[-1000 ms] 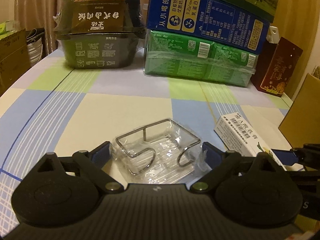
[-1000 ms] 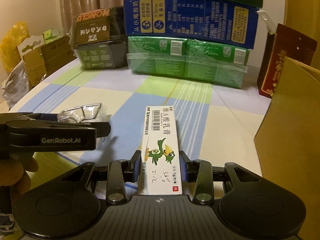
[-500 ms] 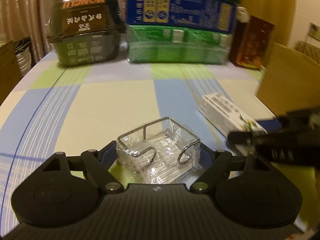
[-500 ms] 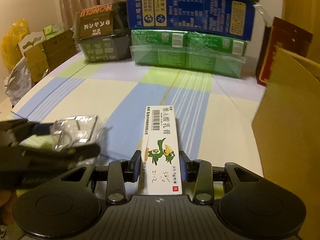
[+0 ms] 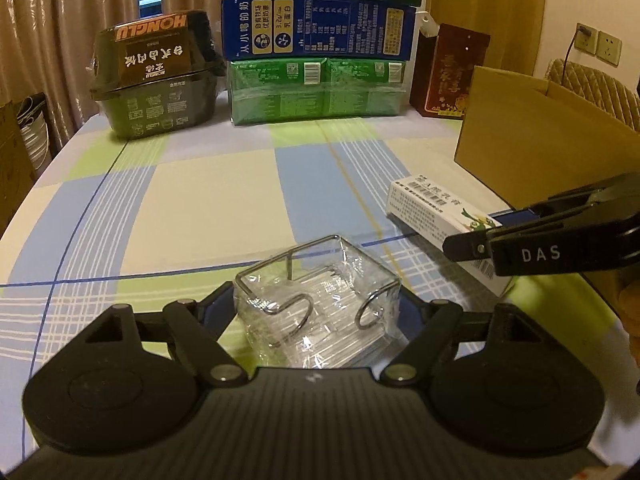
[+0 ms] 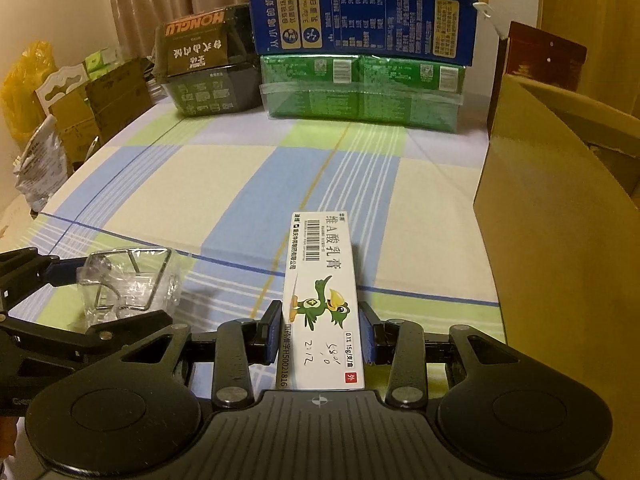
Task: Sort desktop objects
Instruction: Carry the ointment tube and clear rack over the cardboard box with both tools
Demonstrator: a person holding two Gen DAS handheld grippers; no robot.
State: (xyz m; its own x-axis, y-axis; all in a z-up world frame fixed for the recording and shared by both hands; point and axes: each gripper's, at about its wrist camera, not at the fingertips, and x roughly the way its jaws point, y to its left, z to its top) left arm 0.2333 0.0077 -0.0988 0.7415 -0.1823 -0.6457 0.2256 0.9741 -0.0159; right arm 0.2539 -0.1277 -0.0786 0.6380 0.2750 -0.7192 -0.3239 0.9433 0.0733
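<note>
While both grippers hold something, the move to come looks to turn on where the open brown cardboard box (image 6: 560,200) stands: it rises along the right edge of the surface (image 6: 224,184), just to the right of the right gripper (image 6: 322,338) and well apart from the left gripper (image 5: 320,312), so the right arm is much the nearer to it. The right jaws are closed on the near end of the long white ointment carton with a green cartoon bird (image 6: 323,300), pressing its two long sides; its long axis runs straight forward from the jaws toward the far edge, so it lies parallel to the box's near wall, not pointing into it. From the left wrist view the same carton juts out past the right gripper's black finger, seemingly clear of the checked cloth, though this is hard to judge. The left jaws grip the clear plastic-wrapped wire holder (image 5: 316,304) by its two sides, near the front edge of the surface and to the left of the carton; its open top faces up. Both grippers are held low and roughly level, pointing toward the stacked blue and green cartons (image 5: 320,64) at the far edge. I judge the carton would need lifting and swinging right to pass over the box's rim.
</note>
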